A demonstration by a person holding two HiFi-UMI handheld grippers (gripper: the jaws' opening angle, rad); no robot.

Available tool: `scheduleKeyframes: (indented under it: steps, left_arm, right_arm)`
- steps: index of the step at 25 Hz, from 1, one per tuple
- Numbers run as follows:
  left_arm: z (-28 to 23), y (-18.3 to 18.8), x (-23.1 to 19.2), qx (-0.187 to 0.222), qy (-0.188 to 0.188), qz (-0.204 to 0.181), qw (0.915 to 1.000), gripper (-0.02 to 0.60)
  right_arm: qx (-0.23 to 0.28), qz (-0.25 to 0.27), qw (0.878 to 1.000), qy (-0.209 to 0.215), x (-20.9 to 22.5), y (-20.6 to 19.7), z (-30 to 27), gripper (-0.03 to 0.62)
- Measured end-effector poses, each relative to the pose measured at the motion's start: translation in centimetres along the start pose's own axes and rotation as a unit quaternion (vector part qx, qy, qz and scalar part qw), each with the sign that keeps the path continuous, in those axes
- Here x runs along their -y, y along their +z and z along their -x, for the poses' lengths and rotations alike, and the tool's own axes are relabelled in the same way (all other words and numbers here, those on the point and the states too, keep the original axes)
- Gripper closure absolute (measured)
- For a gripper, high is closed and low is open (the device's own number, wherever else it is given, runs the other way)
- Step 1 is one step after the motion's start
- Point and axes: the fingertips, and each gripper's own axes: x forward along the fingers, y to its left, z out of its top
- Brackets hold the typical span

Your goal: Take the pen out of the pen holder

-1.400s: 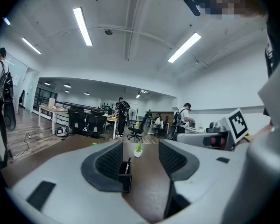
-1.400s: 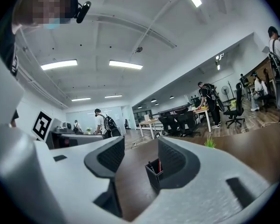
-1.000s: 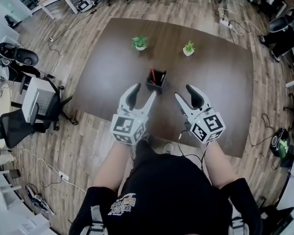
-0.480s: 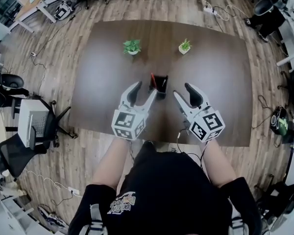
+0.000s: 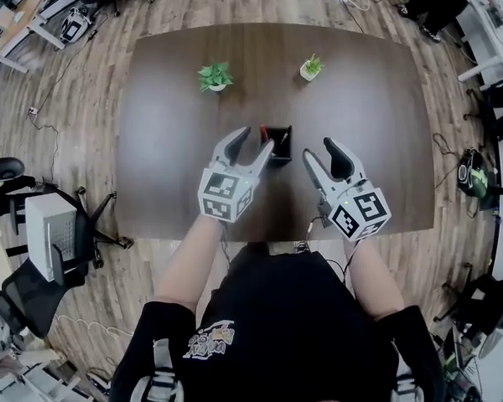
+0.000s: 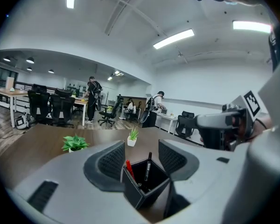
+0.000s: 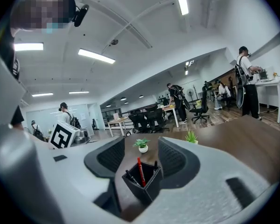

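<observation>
A black square pen holder (image 5: pixel 278 144) stands near the middle of the dark wooden table (image 5: pixel 168 141). It holds a red pen (image 5: pixel 262 132) and black pens. My left gripper (image 5: pixel 251 146) is open, its fingertips just left of the holder. My right gripper (image 5: pixel 320 154) is open too, a short way right of the holder. In the left gripper view the holder (image 6: pixel 147 186) sits low between the jaws, with the red pen (image 6: pixel 129 167) and a black pen (image 6: pixel 148 165) sticking up. From the right gripper view the holder (image 7: pixel 143 181) and red pen (image 7: pixel 140 171) also show between the open jaws.
Two small potted plants (image 5: pixel 214 76) (image 5: pixel 310 67) stand on the table's far side. Office chairs (image 5: pixel 33 233), desks and cables on the wooden floor surround the table. People stand at desks in the background of both gripper views.
Both grippers have come forward over the table toward the pen holder. The left fingertips now sit right beside it. Both stay open.
</observation>
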Motion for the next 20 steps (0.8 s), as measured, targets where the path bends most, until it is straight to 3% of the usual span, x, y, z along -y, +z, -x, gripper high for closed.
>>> scheduleKeyframes:
  steps: [11,20]
  left_arm:
    - [-4.3,-4.4,-2.4,-0.064,-0.052,-0.009,0.9965,0.372]
    - [-6.2,-6.2,-2.5,-0.096,-0.079,-0.032,0.9917,0.414]
  right_arm:
    - [-0.016,-0.024,0.997,-0.076,1.8,-1.9,0.5,0.367]
    - [-0.015,-0.036,0.993,-0.108,2.6,-2.7,0.6,0.368]
